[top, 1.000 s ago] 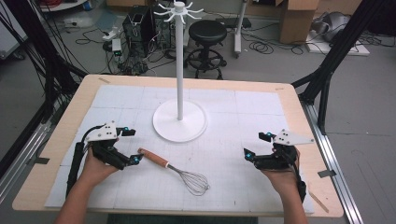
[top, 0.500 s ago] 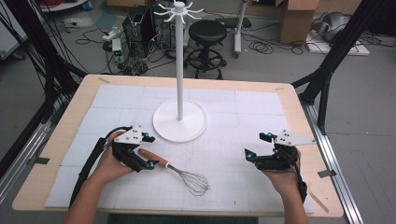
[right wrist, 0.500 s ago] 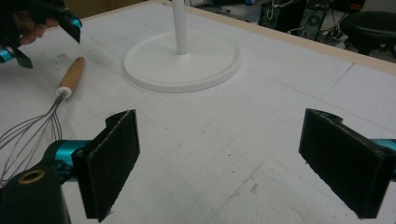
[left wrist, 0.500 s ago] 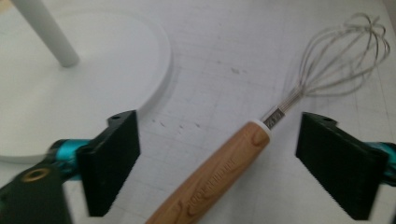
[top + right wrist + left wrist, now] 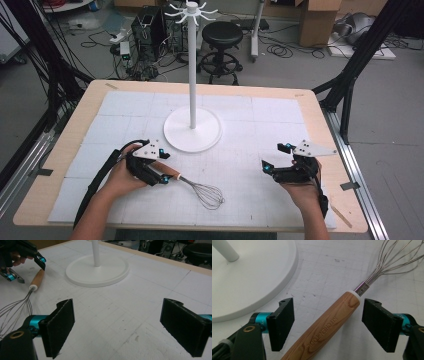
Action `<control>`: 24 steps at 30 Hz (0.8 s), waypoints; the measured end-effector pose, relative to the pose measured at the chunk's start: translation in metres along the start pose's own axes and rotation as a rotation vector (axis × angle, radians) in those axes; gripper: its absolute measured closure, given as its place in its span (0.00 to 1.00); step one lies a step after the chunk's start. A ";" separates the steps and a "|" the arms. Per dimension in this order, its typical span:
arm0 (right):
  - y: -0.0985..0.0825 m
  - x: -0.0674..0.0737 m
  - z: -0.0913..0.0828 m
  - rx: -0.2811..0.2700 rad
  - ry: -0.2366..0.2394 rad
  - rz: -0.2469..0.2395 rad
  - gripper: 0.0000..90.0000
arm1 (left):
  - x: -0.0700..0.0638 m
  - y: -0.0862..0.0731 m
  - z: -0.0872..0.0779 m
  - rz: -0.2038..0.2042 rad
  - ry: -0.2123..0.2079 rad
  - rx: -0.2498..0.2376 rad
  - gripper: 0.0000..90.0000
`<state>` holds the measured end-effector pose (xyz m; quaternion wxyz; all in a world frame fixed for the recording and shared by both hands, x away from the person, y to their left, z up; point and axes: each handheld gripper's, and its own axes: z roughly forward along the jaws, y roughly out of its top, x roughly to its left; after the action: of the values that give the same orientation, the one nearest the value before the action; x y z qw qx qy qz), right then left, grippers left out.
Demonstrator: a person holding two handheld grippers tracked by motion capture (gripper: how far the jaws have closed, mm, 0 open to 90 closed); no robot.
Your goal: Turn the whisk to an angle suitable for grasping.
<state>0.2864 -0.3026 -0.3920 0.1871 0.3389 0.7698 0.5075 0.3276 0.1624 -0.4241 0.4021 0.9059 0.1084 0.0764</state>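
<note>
Left gripper (image 5: 328,323) stands spread wide over the wooden handle (image 5: 324,327) of a whisk (image 5: 192,186), one jaw on each side of the handle and neither touching it. In the left gripper view the handle runs up between the jaws, printed "KITCHEN TOOL", ending in a white collar and a small metal ferrule from which the wire loops (image 5: 394,260) fan out to the upper right. The whisk lies flat on the white gridded mat (image 5: 260,130) at the near middle of the desk (image 5: 320,107), its handle toward the person's left hand (image 5: 117,175) and its wires pointing toward the desk's centre.

Just beyond the whisk stands a white stand (image 5: 192,127) with a round flat base, a tall upright pole and a ring of hooks at the top; the base edge lies near the left gripper.

Right gripper (image 5: 272,170) is well apart from the whisk, at the near right of the mat, held low in the person's right hand (image 5: 300,187). Its jaws are spread wide with nothing between them, and its own view looks across bare mat toward the stand's base and the left gripper.

Behind the desk the floor carries a black stool (image 5: 222,35), electronic equipment, cables and cardboard boxes.
</note>
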 end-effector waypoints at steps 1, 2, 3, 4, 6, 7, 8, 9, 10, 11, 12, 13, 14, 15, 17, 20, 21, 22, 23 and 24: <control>-0.001 0.000 0.001 0.002 -0.001 0.002 0.12 | 0.000 0.000 0.001 0.002 -0.002 0.008 0.31; -0.001 0.000 0.001 0.004 -0.001 0.004 0.12 | 0.001 -0.001 0.003 0.000 -0.001 0.012 0.31; -0.001 0.000 0.002 0.008 0.002 0.006 0.12 | 0.001 -0.001 0.004 0.001 -0.002 0.017 0.32; -0.001 0.000 0.003 0.011 0.003 0.004 0.12 | 0.001 -0.002 0.005 0.000 -0.005 0.021 0.33; -0.001 0.000 0.003 0.012 0.002 0.005 0.12 | 0.001 -0.002 0.008 0.003 -0.004 0.036 0.35; -0.001 0.000 0.003 0.013 0.000 0.000 0.12 | 0.001 -0.003 0.010 0.010 -0.005 0.048 0.37; -0.001 0.000 0.003 0.013 0.000 0.000 0.12 | 0.001 -0.003 0.012 0.006 -0.011 0.051 0.37; -0.002 0.000 0.003 0.013 0.000 0.002 0.12 | 0.001 -0.004 0.014 0.007 -0.010 0.062 0.40; -0.002 0.000 0.003 0.014 -0.001 0.004 0.12 | 0.000 -0.004 0.016 0.007 0.007 0.071 0.44; -0.002 0.000 0.003 0.015 -0.003 0.006 0.12 | 0.001 -0.005 0.017 -0.004 0.006 0.064 0.44; -0.002 0.000 0.003 0.015 -0.003 0.006 0.12 | 0.001 -0.005 0.017 -0.011 0.000 0.060 0.44; -0.002 0.000 0.003 0.015 -0.001 0.004 0.12 | 0.002 -0.005 0.016 -0.009 -0.003 0.064 0.45; -0.002 0.000 0.003 0.017 -0.002 0.006 0.12 | 0.001 -0.005 0.016 -0.013 -0.002 0.062 0.45; -0.002 0.000 0.004 0.015 0.000 0.004 0.12 | 0.000 -0.005 0.016 -0.016 -0.001 0.065 0.45; -0.002 0.000 0.004 0.016 0.001 0.004 0.12 | 0.000 -0.004 0.015 -0.006 0.002 0.070 0.47; -0.002 0.000 0.003 0.016 -0.002 0.005 0.12 | -0.001 -0.004 0.015 -0.003 0.005 0.078 0.47; -0.002 0.000 0.003 0.014 -0.003 0.006 0.12 | -0.001 -0.004 0.015 -0.005 0.005 0.077 0.47; -0.002 0.000 0.003 0.014 -0.002 0.007 0.12 | -0.001 -0.004 0.015 -0.006 0.005 0.076 0.47; -0.002 0.000 0.003 0.014 -0.002 0.007 0.12 | -0.001 -0.004 0.015 -0.003 0.003 0.078 0.47; -0.002 0.000 0.003 0.016 -0.002 0.007 0.12 | -0.001 -0.004 0.015 -0.003 0.003 0.078 0.47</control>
<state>0.2874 -0.3011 -0.3950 0.1835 0.3437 0.7724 0.5015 0.3292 0.1538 -0.4371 0.3664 0.9206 0.1135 0.0730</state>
